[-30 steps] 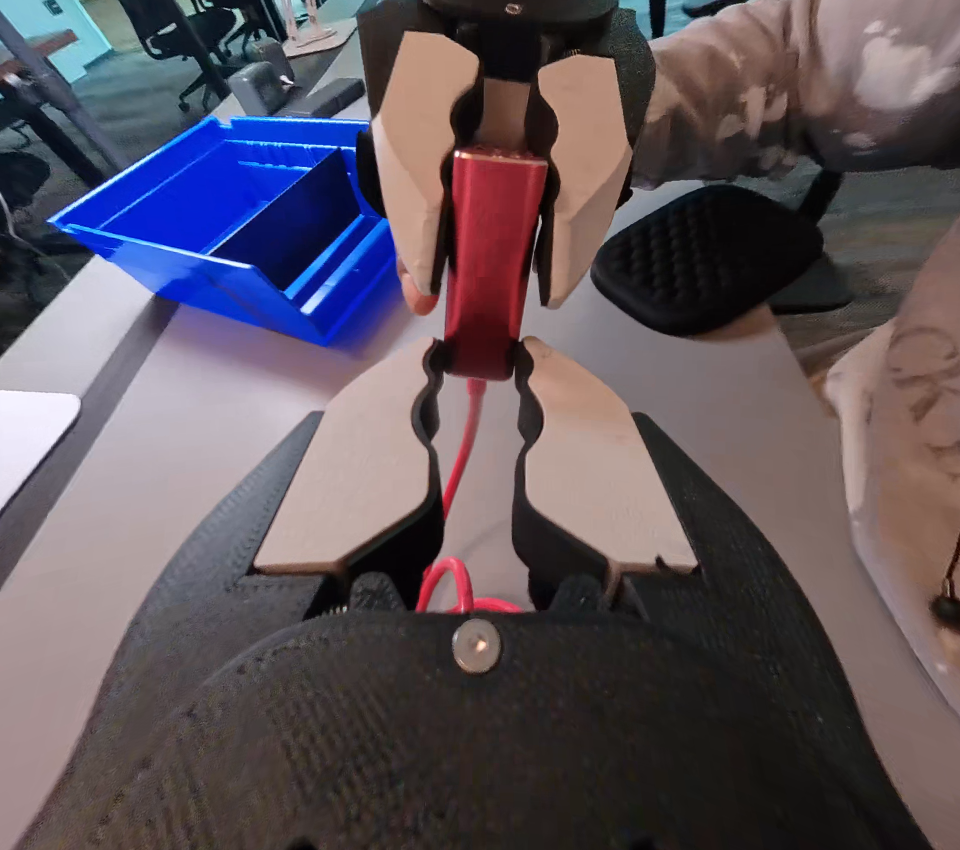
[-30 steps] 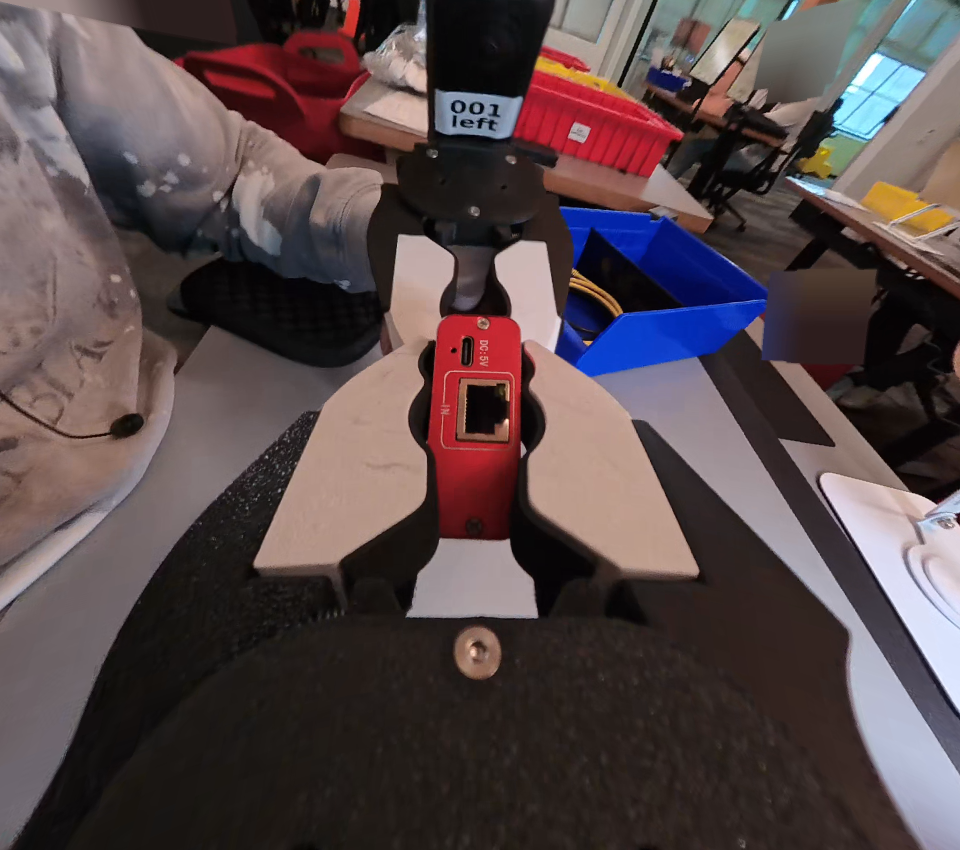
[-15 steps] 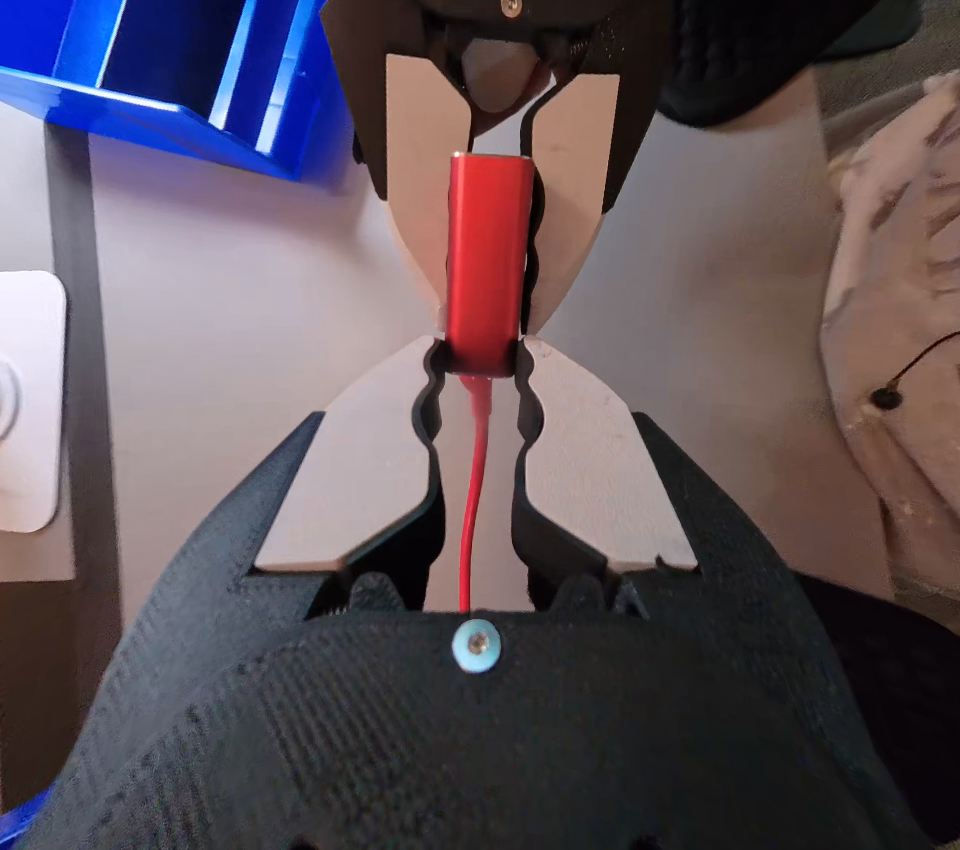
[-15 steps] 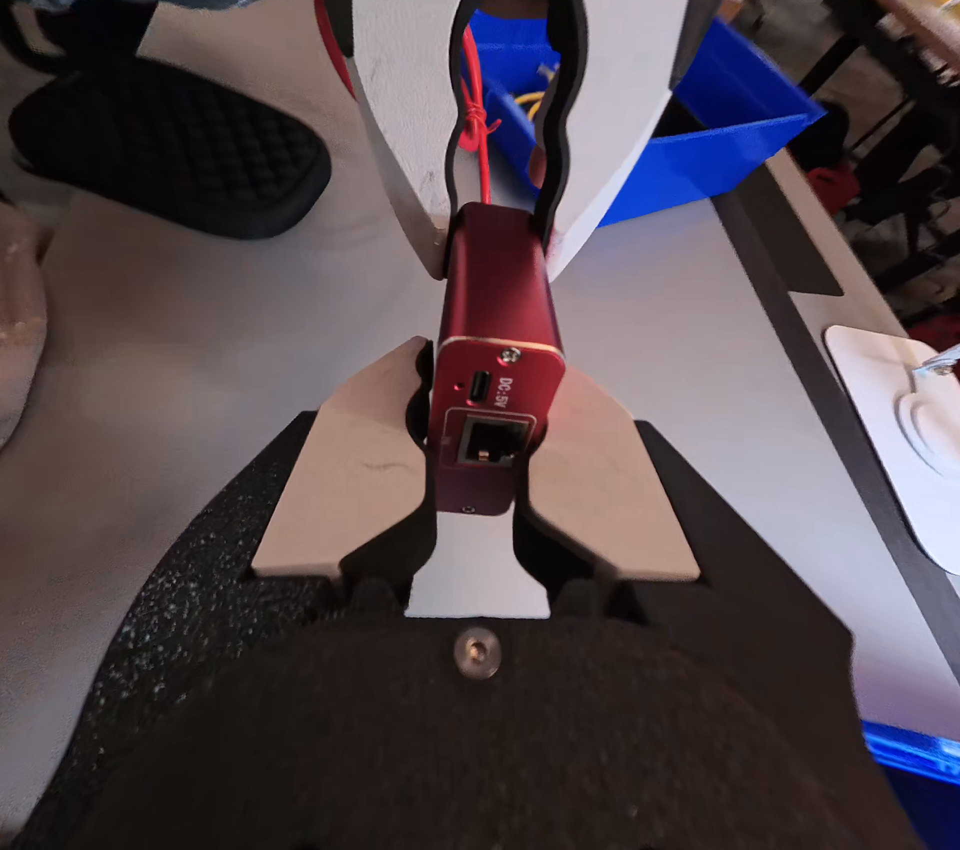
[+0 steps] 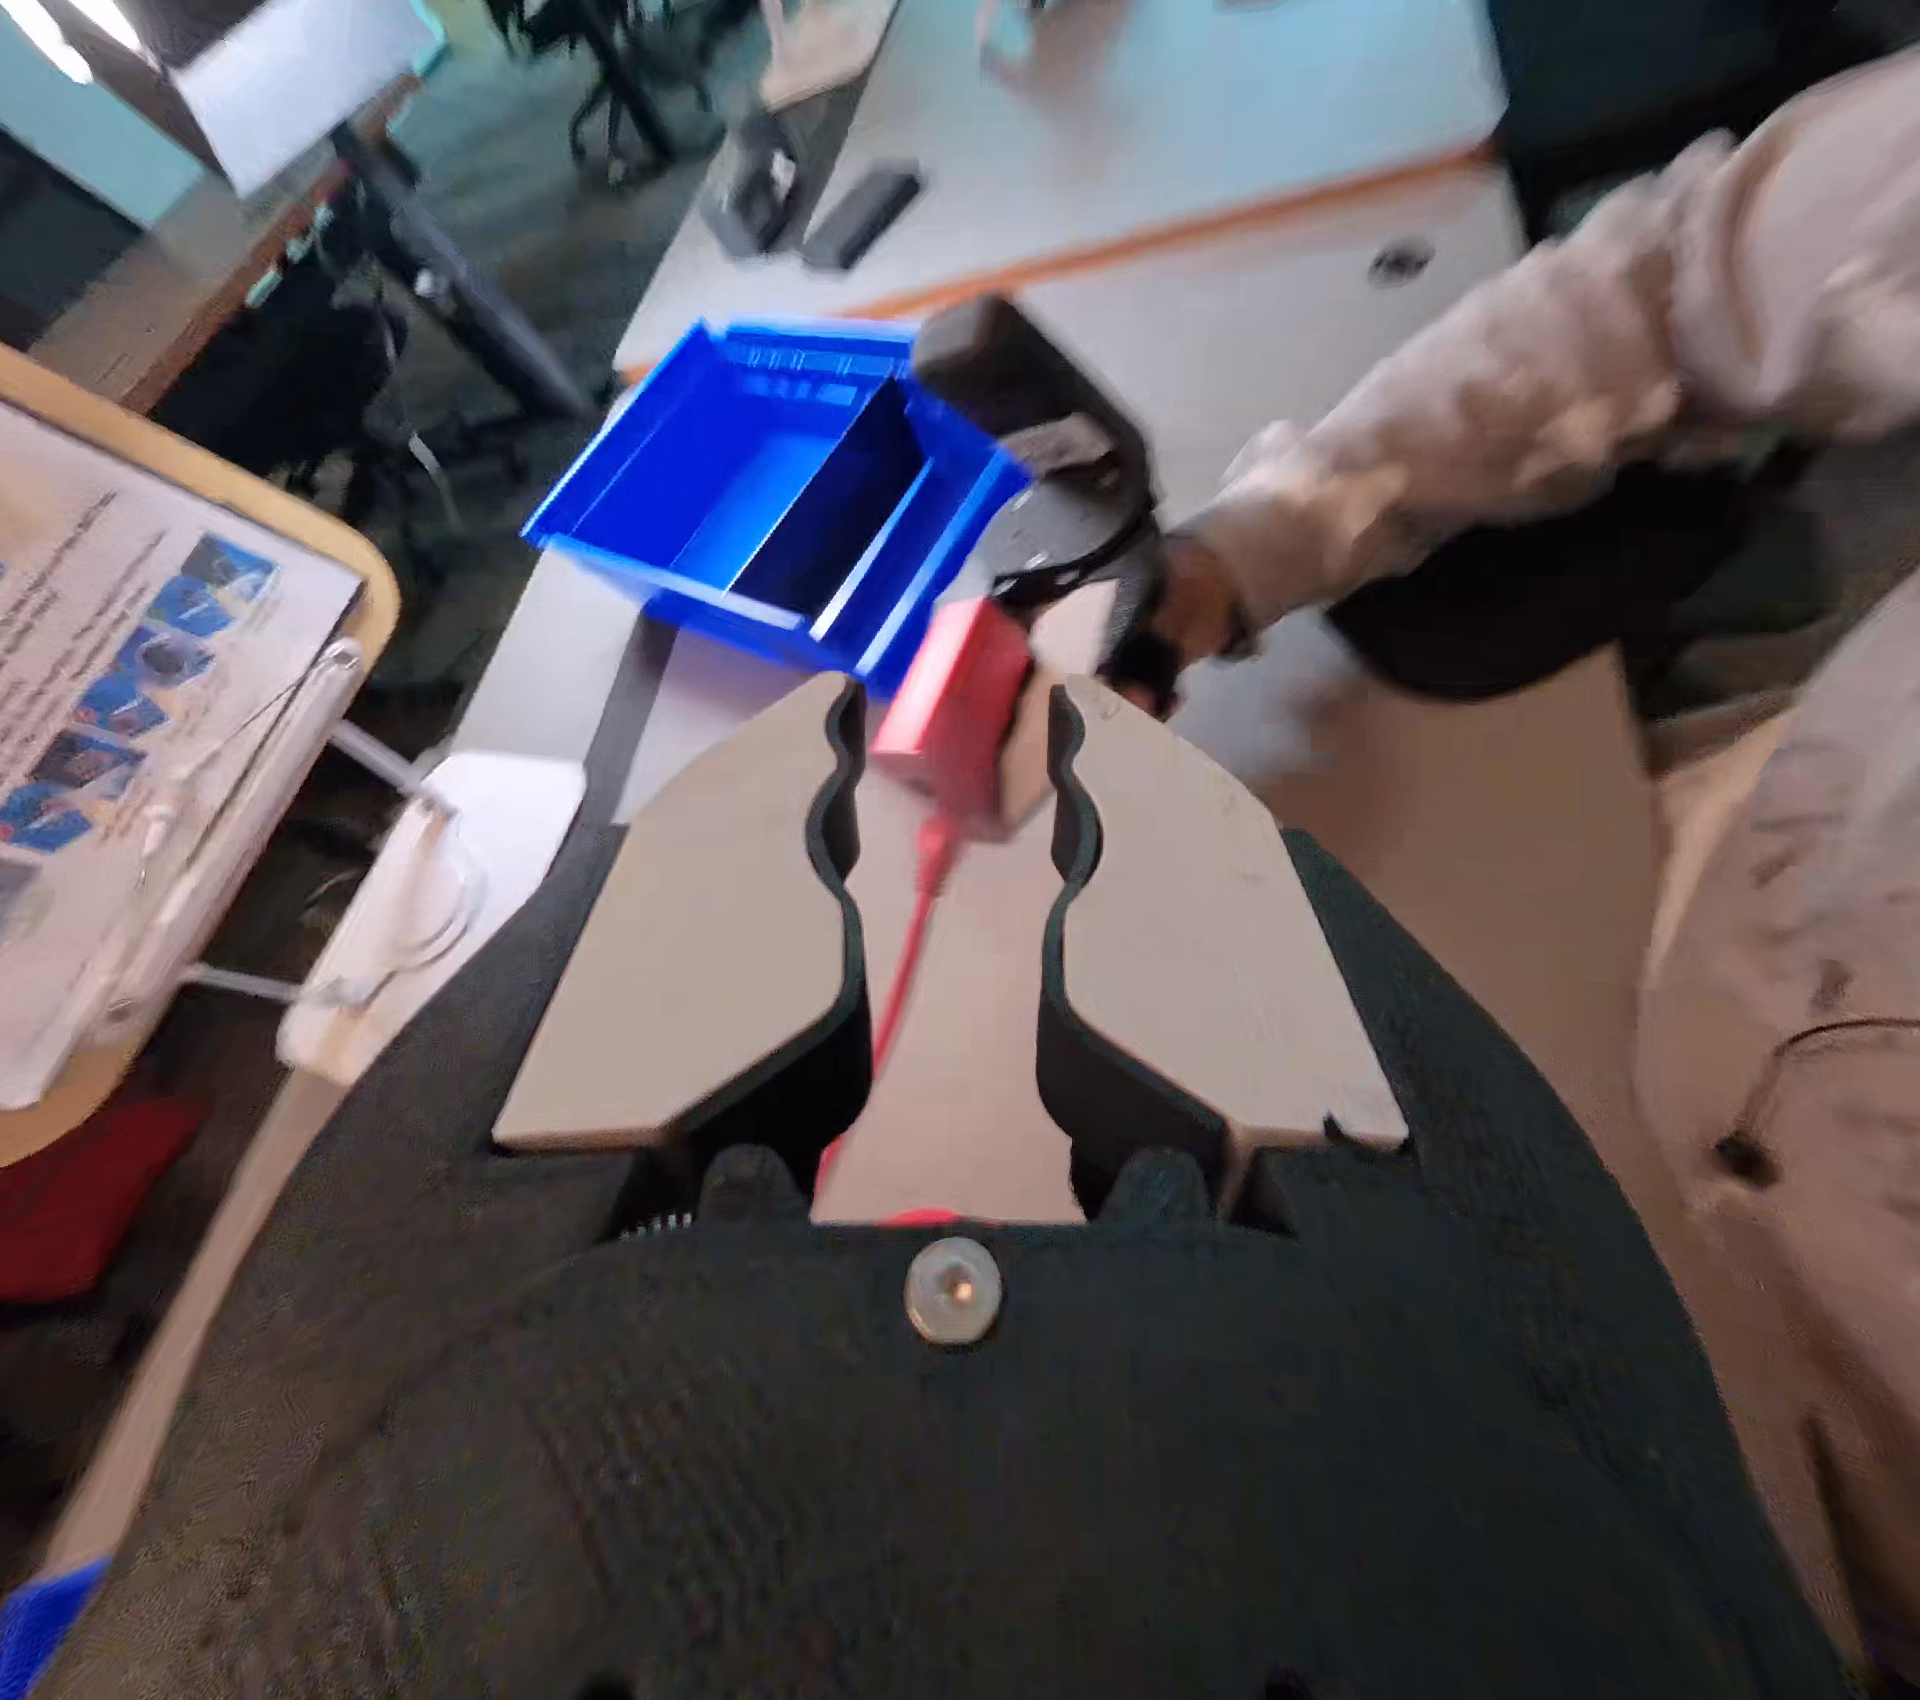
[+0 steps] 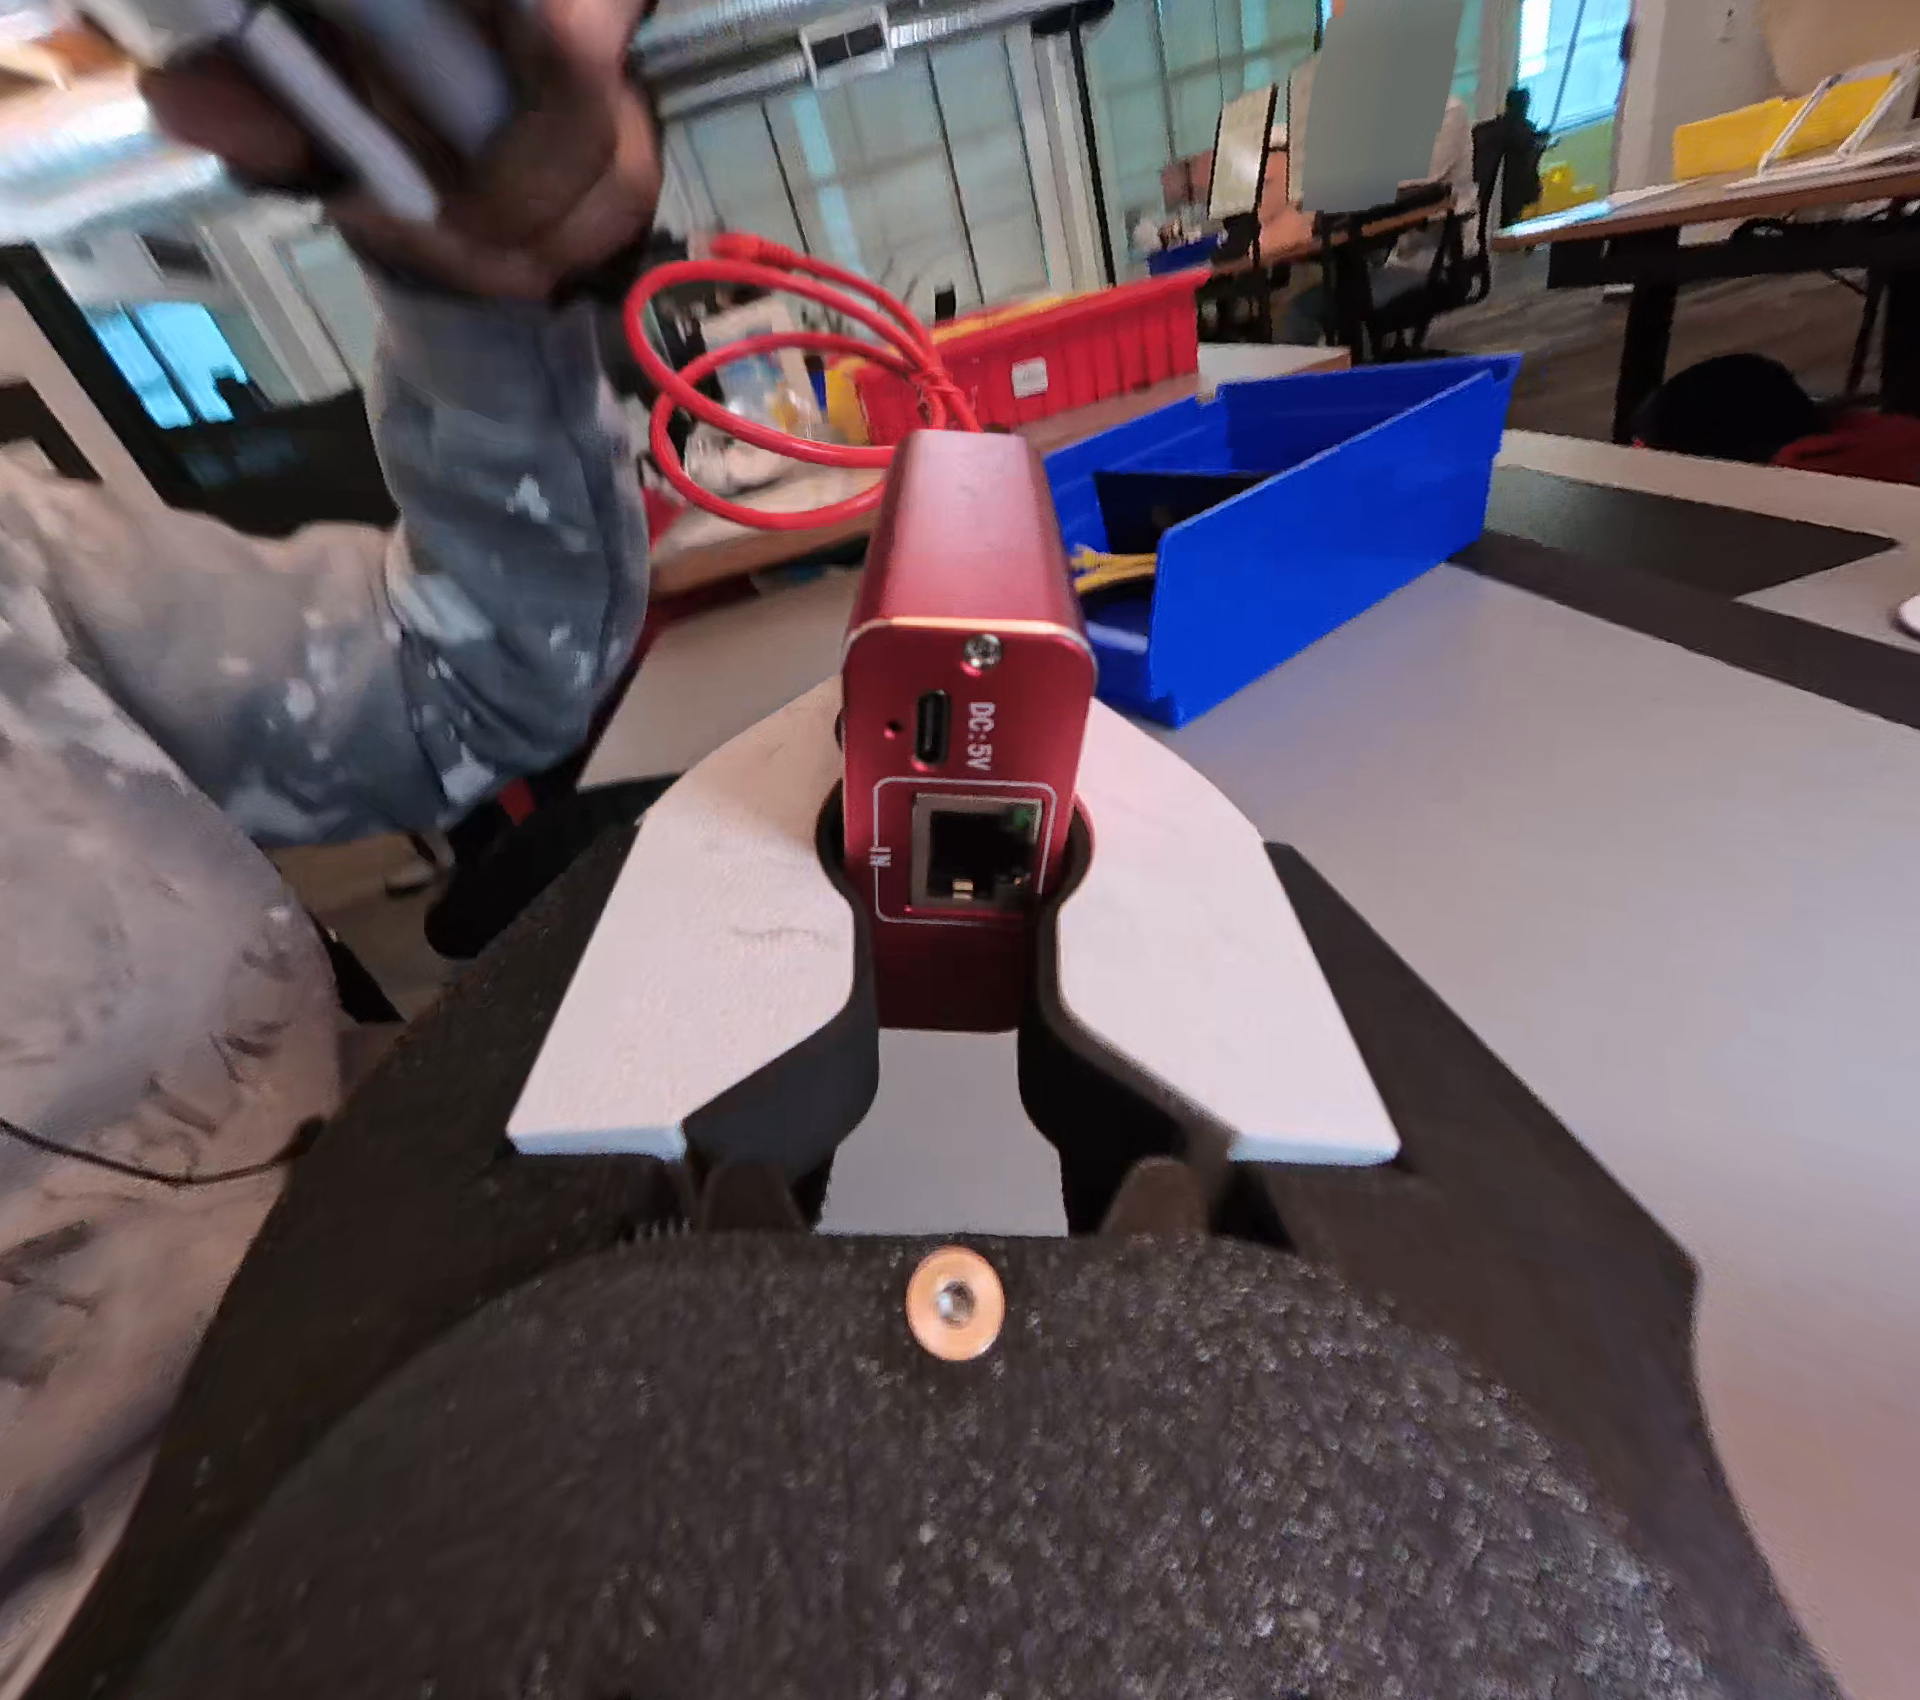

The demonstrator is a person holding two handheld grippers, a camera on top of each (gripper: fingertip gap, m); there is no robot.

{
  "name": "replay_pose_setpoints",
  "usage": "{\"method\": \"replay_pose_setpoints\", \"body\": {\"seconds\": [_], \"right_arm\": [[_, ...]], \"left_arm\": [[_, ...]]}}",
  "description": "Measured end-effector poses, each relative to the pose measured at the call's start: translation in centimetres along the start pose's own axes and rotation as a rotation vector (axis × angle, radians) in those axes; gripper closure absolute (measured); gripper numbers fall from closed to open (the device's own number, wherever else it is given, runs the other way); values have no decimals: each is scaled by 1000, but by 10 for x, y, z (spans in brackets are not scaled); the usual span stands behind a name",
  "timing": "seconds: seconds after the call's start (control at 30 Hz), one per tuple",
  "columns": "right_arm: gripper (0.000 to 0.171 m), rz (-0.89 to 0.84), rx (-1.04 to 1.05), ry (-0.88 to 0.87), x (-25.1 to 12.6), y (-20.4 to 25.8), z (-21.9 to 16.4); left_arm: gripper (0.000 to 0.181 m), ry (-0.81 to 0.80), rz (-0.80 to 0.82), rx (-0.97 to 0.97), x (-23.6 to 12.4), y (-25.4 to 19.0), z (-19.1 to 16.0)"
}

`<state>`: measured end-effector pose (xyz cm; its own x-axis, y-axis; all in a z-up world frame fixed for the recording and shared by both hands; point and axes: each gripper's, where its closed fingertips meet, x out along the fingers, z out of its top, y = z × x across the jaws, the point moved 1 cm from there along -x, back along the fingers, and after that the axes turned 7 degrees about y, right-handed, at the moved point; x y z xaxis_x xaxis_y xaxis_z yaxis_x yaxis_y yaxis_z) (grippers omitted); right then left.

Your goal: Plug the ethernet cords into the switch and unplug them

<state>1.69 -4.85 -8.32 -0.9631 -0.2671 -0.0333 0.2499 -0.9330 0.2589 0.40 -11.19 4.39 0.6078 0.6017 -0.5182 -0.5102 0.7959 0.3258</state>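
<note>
The right gripper (image 6: 956, 829) stays clamped on the small red metal switch box (image 6: 966, 777), its port end facing the camera and pinched between the white fingers (image 6: 717, 944). Half a second ago the left gripper also pinched the far end of this box; now it has let go and pulled away. The left gripper (image 5: 951, 746) is spread with nothing between its fingertips, and the box (image 5: 951, 720) sits just beyond them in the right gripper (image 5: 1049, 684). A thin red ethernet cord (image 5: 904, 954) still runs from the box's near end back through the gap between the left fingers. In the right wrist view that cord (image 6: 769, 393) loops in coils behind the box, and the left gripper (image 6: 312, 9), blurred, is lifted high at upper left, held by a hand in a pale spattered sleeve (image 6: 488, 487). A blue plastic divided bin (image 6: 1309, 528) stands on the grey tabletop (image 6: 1507, 819) to the right, yellow cords (image 6: 1112, 570) inside it. In the left wrist view, a white stand base (image 5: 447, 881) lies at the tabletop's left edge, clear of both grippers.
</note>
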Motion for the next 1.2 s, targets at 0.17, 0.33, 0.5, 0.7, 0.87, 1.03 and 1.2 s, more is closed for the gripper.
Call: {"method": "replay_pose_setpoints", "body": {"seconds": [0.17,0.33,0.5,0.7,0.87,1.03,1.2], "right_arm": [[143,38,46,-198,-24,-3,39],[143,145,50,-371,-31,13,88],[143,190,-67,-375,-17,25,123],[143,133,-132,-209,3,9,102],[142,109,-124,-84,18,0,72],[139,76,-125,28,23,-9,53],[134,29,-208,73,25,-6,47]], "left_arm": [[147,-67,-240,-140,27,-65,-27],[146,-132,-185,-323,76,-35,-61],[139,-516,-203,-480,53,38,-10],[143,-586,-216,-451,48,58,-2],[155,-513,-230,-468,64,55,-28],[156,-413,-230,-417,70,53,-42],[156,-416,-265,-396,67,50,-44]]}}
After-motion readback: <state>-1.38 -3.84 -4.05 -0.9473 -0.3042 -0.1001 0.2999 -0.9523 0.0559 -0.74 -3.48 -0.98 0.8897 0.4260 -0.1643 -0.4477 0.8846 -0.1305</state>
